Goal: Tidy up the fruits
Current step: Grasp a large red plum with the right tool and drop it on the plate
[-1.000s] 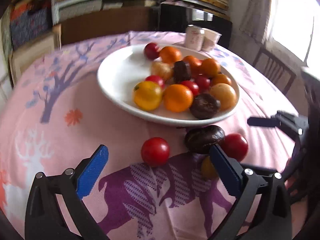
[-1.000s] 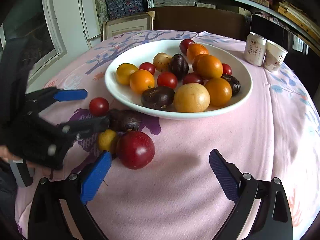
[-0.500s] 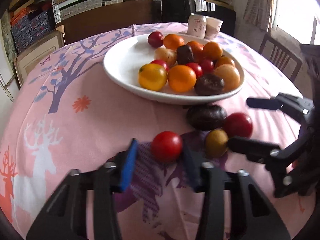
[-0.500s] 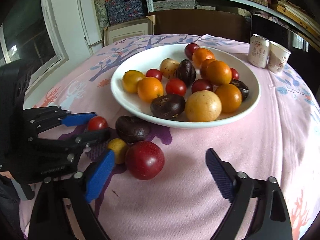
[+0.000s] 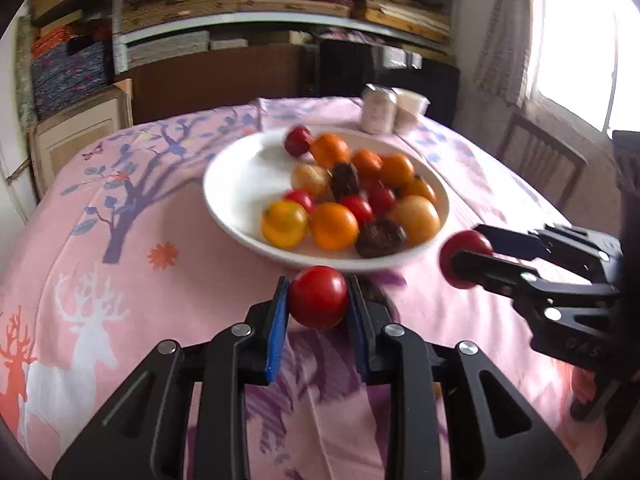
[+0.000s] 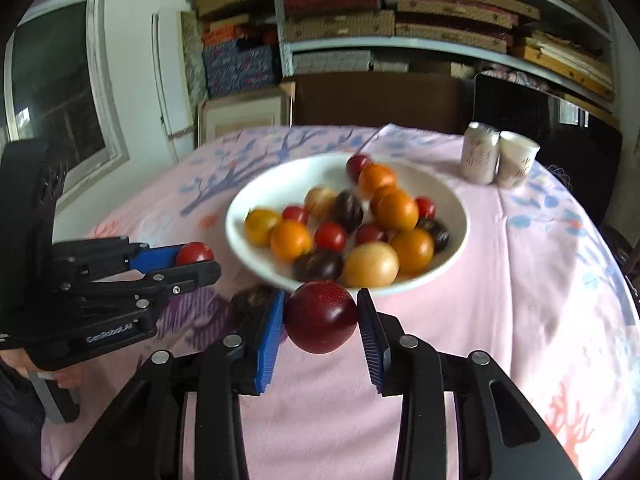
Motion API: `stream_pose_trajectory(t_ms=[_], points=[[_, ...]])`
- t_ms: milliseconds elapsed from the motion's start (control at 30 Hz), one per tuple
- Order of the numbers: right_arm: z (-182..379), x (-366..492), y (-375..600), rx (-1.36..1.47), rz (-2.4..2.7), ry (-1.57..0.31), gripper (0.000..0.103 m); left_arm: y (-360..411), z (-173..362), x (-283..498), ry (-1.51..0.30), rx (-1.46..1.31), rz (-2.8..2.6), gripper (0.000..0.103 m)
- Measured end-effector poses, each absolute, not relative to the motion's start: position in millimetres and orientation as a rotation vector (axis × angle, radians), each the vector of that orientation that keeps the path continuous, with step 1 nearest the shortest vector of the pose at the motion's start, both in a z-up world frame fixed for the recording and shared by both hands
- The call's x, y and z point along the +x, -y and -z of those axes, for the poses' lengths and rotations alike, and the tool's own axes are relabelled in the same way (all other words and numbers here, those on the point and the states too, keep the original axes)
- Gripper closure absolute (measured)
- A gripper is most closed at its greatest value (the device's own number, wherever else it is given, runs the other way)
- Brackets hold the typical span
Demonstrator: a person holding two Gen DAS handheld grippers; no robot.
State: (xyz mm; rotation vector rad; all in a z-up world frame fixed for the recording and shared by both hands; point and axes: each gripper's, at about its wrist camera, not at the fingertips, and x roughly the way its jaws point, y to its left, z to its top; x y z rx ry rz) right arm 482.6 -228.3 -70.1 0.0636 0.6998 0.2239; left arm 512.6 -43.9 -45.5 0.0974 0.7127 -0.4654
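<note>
My left gripper (image 5: 318, 300) is shut on a small red tomato (image 5: 318, 297) and holds it above the pink cloth, just short of the white plate (image 5: 236, 160). It also shows in the right wrist view (image 6: 192, 260) at the left. My right gripper (image 6: 320, 316) is shut on a dark red plum (image 6: 320, 316), lifted near the plate's front rim (image 6: 456, 200). It also shows in the left wrist view (image 5: 466, 258) at the right. The plate holds several oranges, tomatoes and dark fruits. A dark wrinkled fruit (image 6: 252, 300) lies on the cloth behind my right gripper's left finger.
A can (image 6: 480, 152) and a paper cup (image 6: 514, 158) stand on the cloth behind the plate. Shelves with stacked goods fill the back wall. A wooden chair (image 5: 540, 160) stands at the table's right side. A window is at the left in the right wrist view.
Both grippers have closed, the left on the red tomato and the right on the plum, and lifted the fruits off the cloth toward the plate.
</note>
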Motion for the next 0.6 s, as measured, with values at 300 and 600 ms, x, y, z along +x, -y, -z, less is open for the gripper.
stream_pose_trajectory(t_ms=[300,600], points=[[58,560,244,0.165,-0.228,-0.674,0.066,47,37,586,-0.727,0.072,0.316,0.076],[52,559,257,0.227,-0.175,-0.624,0.008,32,41,614,-0.707,-0.086,0.232,0.005]])
